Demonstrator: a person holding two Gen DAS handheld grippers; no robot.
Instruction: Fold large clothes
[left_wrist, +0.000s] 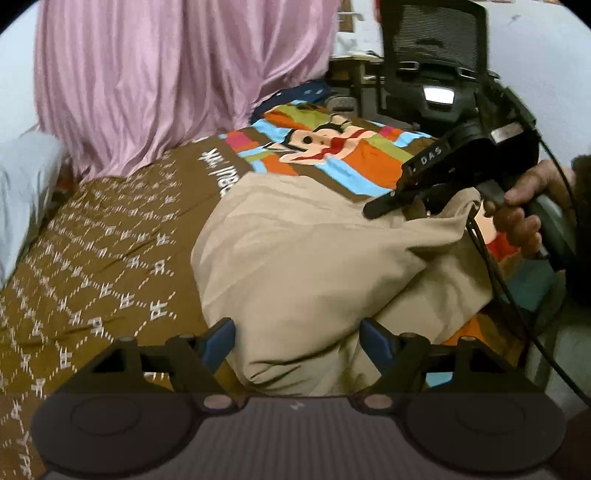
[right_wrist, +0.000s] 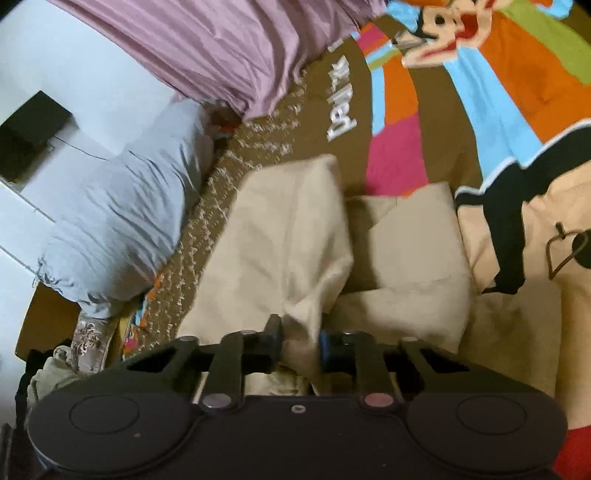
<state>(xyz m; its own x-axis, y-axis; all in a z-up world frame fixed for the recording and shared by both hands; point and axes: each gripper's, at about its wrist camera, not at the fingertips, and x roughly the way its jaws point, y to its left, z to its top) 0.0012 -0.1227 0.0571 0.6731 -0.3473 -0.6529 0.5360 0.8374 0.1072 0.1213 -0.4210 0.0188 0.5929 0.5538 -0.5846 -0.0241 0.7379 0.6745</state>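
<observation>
— On the bed, left to right: what are you working with?

— I'm looking across the patterned bedspread (left_wrist: 110, 236) at the beige garment (left_wrist: 295, 258), which is lying bunched in the middle of the bed, partly doubled over itself. My left tool (left_wrist: 297, 341) is hanging released, fingers spread either side of the near fold, not visibly pinching it.

— And the right?

— My right tool (right_wrist: 299, 347) is clenching a gathered edge of the beige garment; cloth is bulging out between the fingers. In the left view I can see my right hand (left_wrist: 524, 218) gripping the handle, that corner lifted off the bed.

— How is it handling?

— I'm judging it as soft, limp and fairly thick, perhaps a woven cotton. It's creasing in broad rolls rather than fine wrinkles, so it's probably holding a fold well but sagging wherever it's unsupported. It's light enough for one pinch, nothing fragile.

— Where to take hold?

— I'm thinking the left should be pinching the near edge, at a seam or corner, not the puffy middle.
</observation>
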